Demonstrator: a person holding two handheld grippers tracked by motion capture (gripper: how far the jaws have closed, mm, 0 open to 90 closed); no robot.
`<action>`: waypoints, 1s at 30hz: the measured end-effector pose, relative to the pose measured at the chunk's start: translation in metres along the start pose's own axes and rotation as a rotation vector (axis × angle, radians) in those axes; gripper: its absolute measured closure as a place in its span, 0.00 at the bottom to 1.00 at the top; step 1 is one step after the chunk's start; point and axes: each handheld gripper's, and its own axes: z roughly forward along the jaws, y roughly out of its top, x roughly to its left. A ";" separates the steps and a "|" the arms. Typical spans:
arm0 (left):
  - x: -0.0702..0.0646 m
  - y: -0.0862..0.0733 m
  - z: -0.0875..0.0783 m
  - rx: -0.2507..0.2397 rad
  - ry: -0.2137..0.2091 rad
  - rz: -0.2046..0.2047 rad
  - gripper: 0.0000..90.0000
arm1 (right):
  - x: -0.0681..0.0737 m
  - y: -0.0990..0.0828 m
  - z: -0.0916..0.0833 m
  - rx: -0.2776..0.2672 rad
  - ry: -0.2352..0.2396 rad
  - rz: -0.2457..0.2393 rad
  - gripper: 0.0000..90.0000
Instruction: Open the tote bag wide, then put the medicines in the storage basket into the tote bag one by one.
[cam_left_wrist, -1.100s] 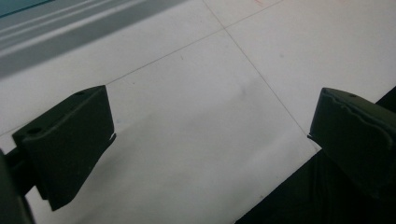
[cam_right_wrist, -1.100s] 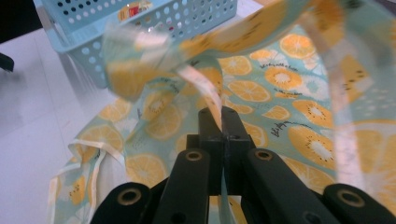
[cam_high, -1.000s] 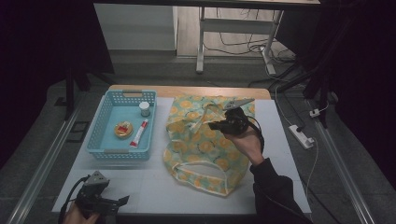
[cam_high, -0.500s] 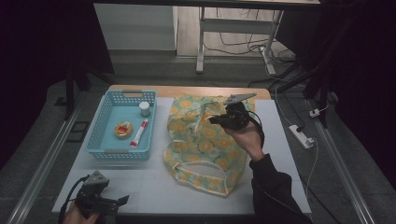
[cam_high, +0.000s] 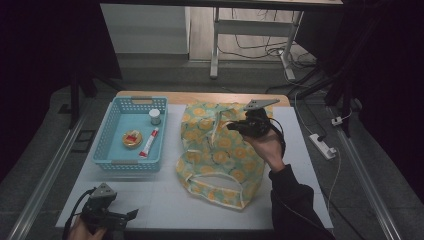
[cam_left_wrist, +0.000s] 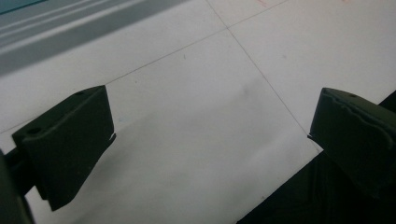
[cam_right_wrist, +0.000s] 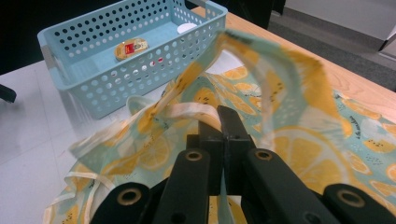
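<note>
The right gripper has its jaws pressed together on a strap of the lemon-print bag, lifting it above the white table; the bag lies just right of the blue basket. The left gripper rests spread, nothing between its jaws, at the near left edge.

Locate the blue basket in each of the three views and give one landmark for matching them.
High view: the blue basket sits left of centre on the white table, beside the lemon-print bag.
Left gripper view: not in it.
Right gripper view: the basket lies at upper left, beyond the bag.
Shared landmark: the round yellow item inside the basket.
</note>
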 end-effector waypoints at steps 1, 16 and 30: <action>0.000 0.000 0.000 0.000 0.000 0.000 0.00 | 0.000 0.000 0.000 0.000 0.000 0.000 1.00; 0.000 0.000 -0.001 -0.010 0.001 -0.005 0.00 | -0.004 0.000 -0.005 -0.014 -0.009 0.011 1.00; 0.002 0.000 -0.003 -0.035 -0.021 -0.024 0.00 | -0.004 -0.002 -0.004 -0.008 -0.003 0.006 1.00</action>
